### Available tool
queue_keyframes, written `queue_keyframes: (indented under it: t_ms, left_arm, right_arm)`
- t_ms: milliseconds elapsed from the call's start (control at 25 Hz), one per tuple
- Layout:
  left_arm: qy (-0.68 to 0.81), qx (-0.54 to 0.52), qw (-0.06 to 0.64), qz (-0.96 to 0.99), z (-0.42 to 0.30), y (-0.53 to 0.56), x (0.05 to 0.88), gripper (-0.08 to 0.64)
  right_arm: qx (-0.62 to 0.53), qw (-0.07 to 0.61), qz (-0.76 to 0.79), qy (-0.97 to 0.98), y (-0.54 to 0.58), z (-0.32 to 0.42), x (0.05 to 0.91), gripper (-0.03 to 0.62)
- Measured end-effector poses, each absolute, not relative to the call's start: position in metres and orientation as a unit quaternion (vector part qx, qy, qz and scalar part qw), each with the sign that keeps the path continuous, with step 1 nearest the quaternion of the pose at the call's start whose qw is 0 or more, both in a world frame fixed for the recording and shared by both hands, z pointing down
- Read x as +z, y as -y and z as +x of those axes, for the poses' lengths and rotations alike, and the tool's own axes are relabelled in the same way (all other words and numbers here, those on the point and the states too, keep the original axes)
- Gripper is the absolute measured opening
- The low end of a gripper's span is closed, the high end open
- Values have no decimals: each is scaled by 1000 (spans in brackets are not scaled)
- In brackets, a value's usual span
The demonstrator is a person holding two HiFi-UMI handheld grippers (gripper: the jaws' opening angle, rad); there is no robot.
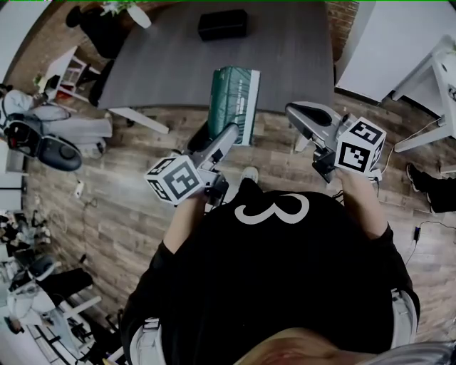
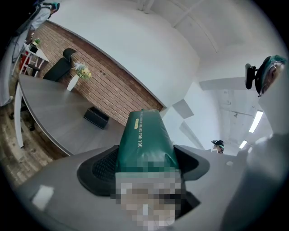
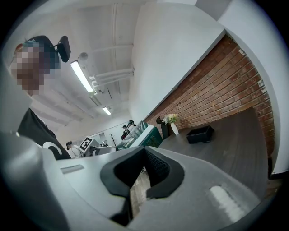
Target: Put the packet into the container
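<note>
A dark green packet [image 1: 234, 103] with a white side panel is held up in the air, in front of the near edge of the grey table [image 1: 285, 57]. My left gripper [image 1: 229, 135] is shut on the packet's lower end. In the left gripper view the packet [image 2: 144, 140] rises from between the jaws. A black rectangular container [image 1: 223, 24] stands at the table's far side, also visible as the black container [image 2: 96, 117] beyond the packet. My right gripper [image 1: 299, 114] hovers to the right of the packet. Its jaws [image 3: 143, 151] meet at the tips, with nothing held.
A white vase [image 1: 139, 16] with flowers stands at the table's far left corner. A black office chair [image 1: 43, 142] and clutter fill the left side. White tables [image 1: 427, 78] stand to the right. The floor is wooden planks [image 1: 128, 207].
</note>
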State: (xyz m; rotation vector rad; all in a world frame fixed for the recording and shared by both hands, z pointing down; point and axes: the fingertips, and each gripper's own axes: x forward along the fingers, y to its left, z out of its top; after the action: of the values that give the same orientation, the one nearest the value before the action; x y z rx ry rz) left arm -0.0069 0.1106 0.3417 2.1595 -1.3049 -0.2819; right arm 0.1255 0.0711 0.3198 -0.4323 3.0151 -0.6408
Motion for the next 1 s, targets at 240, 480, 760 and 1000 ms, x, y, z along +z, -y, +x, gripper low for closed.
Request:
queue_keyframes:
  t_ms: [240, 480, 760, 1000]
  left_arm:
    - [475, -89, 305, 821, -66, -33, 339, 399]
    - [456, -65, 281, 842, -120, 33, 333, 399]
    - [435, -48, 255, 862, -161, 86, 332, 397]
    - [421, -36, 231, 876, -178, 115, 327, 398]
  right_arm:
    - [-226, 16, -166, -960, 5, 68, 319, 3]
    - [-235, 18, -200, -951, 67, 16, 320, 3]
    - [-234, 9, -231, -944, 105, -22, 326, 3]
    - [-230, 7, -245, -942, 121, -31, 330, 3]
